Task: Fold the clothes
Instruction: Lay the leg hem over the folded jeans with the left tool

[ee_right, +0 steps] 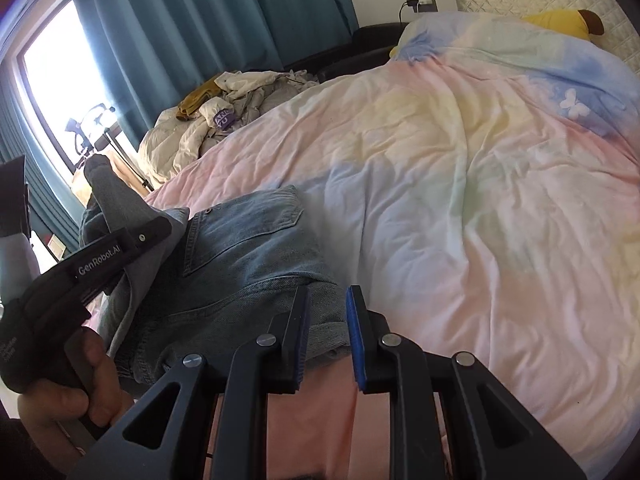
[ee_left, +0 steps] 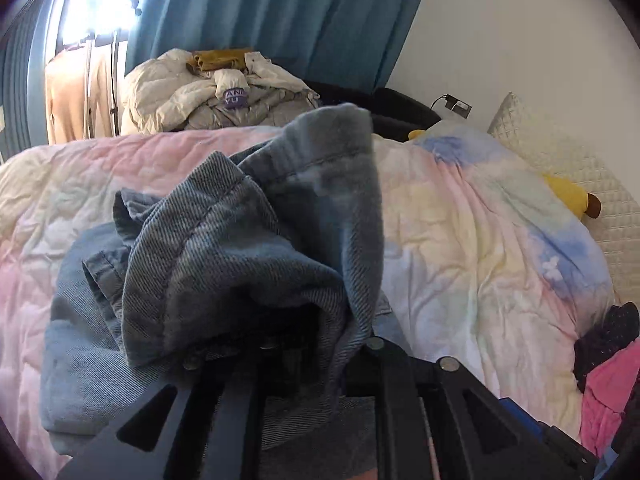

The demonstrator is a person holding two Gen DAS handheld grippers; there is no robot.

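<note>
"GenRobot.AI" is printed on the left gripper [ee_right: 132, 216], which is clamped on a bunched fold of the blue denim jeans [ee_right: 240, 264] lying on the pastel bed quilt [ee_right: 460, 184]. The right gripper [ee_right: 330, 336] has its jaws slightly apart, holding nothing. A cream jacket [ee_left: 180, 96] with a purple label lies heaped beyond, by teal curtains [ee_left: 280, 12].

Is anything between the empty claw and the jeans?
No. The right claw hangs open at the near edge of the jeans, with nothing between them. The left claw already grips a bunched part of the jeans above the bedspread.
</note>
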